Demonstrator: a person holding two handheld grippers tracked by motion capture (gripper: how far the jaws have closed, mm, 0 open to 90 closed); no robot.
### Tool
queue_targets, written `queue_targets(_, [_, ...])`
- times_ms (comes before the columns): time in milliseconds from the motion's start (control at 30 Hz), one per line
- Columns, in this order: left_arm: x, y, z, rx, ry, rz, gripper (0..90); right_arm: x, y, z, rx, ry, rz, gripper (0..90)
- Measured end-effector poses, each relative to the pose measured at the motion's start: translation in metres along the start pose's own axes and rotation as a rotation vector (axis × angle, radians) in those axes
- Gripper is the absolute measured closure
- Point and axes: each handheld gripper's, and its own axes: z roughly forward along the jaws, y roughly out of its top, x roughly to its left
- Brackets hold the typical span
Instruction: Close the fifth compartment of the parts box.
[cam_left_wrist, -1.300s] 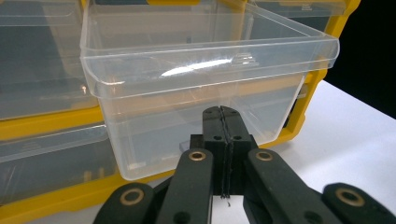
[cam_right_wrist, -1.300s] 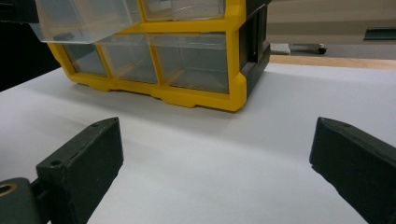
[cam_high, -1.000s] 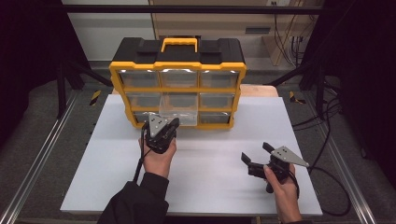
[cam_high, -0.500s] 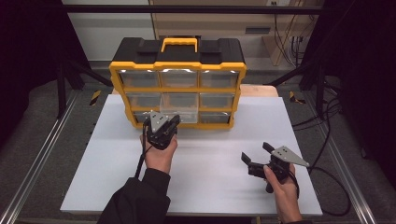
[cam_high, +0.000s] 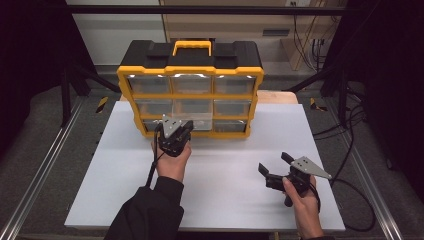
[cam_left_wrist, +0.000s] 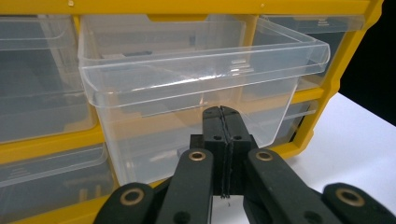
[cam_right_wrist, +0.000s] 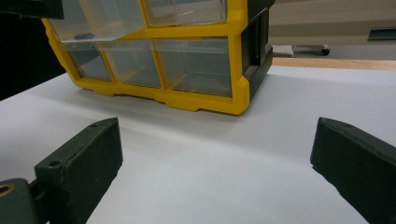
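My left gripper (cam_high: 176, 131) is squeezed all the way shut, with nothing between its jaws. Its tips sit right against the front of the clear drawer (cam_left_wrist: 187, 93). That drawer is the middle one in the yellow organizer (cam_high: 190, 95), and it sticks partway out of its slot. I think I am pushing or nudging it.

My right gripper (cam_high: 280, 172) is wide open and holds nothing. It rests low over the white table (cam_high: 240, 200), well apart from the box.

What could go wrong? The shut tips are thin and the drawer front is smooth and sloped. If I push off-center, the tips could slide off the plastic. The drawer looks a little crooked in the left gripper view, so it could jam in its slot if I push one corner harder. A hard shove could also scoot the whole box back, since my other hand is not holding it.

Compared with a second ago, almost nothing looks different. My left hand is at about the same spot by the drawer, and my right hand has not moved.
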Motion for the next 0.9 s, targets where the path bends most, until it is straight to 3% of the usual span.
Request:
queue_targets(167, [0.001,0.001,0.002,-0.005,0.003,-0.009,89.6,0.0,0.0,0.0,-0.001,-0.003,0.002,2.7])
queue_targets(367, [0.002,0.003,0.005,0.004,0.006,0.016,89.6,0.0,0.0,0.0,0.002,-0.002,0.0,2.6])
queue_targets(533, [0.005,0.005,0.007,0.009,0.003,-0.009,89.6,0.001,0.0,0.0,0.0,-0.003,0.001,2.6])
queue_targets(900, [0.006,0.008,0.011,0.017,0.017,0.017,89.5,0.001,0.0,0.0,0.001,-0.002,0.0,2.6])
